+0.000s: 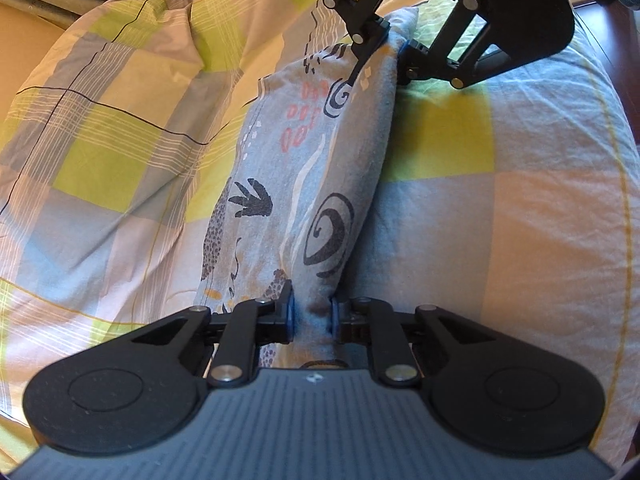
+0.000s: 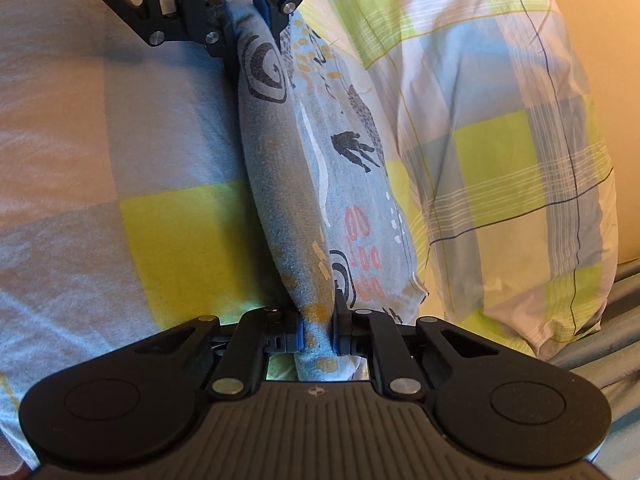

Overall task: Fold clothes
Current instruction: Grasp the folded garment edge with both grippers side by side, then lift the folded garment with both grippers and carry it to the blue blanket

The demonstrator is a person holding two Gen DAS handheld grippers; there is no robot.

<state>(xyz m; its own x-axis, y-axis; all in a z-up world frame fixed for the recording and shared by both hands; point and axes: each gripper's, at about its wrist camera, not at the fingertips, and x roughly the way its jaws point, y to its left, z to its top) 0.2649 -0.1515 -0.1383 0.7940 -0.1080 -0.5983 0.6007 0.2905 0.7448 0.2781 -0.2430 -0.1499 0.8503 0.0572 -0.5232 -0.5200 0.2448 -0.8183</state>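
Warm soft daylight, mild shadows, slight blur, heavy fisheye warp at edges.

Printed cloth garment (image 1: pixel 304 184), matt; checked cotton bedding (image 1: pixel 120 140).

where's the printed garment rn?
Both wrist views: patterned blue garment stretched centre-frame between left gripper and right gripper, above the plaid bedsheet.

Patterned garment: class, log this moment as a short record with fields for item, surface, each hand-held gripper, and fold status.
item: patterned garment, blue-grey with spiral prints
surface: checked bedding
left hand-held gripper: shut on one end
right hand-held gripper: shut on the opposite end
status: garment stretched between both, doubled along its length, lower part on the bedding
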